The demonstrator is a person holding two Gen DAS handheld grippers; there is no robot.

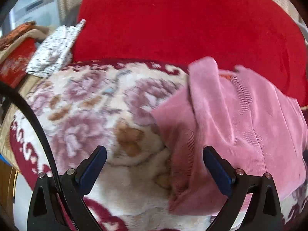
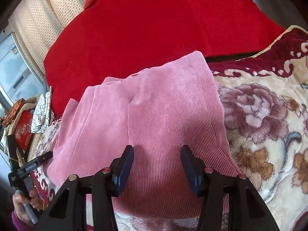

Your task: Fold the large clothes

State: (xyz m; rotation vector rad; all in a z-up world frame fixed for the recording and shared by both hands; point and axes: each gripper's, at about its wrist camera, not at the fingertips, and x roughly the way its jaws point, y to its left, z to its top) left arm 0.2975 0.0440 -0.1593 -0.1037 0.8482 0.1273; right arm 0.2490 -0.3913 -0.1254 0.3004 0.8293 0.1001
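A pink corduroy garment (image 2: 154, 115) lies partly folded on a floral plush blanket (image 2: 259, 115). In the left wrist view the garment (image 1: 240, 119) fills the right side, with a folded flap on top. My left gripper (image 1: 154, 169) is open and empty, hovering over the blanket (image 1: 96, 105) at the garment's left edge. My right gripper (image 2: 156, 165) is open and empty, above the near part of the garment. The left gripper (image 2: 38, 161) also shows at the left in the right wrist view, held by a hand.
A large red blanket (image 1: 182, 23) lies beyond the garment. A white crackle-patterned cloth (image 1: 55, 52) and a red box (image 1: 17, 61) sit at the far left. Cream dotted curtains (image 2: 38, 23) hang behind.
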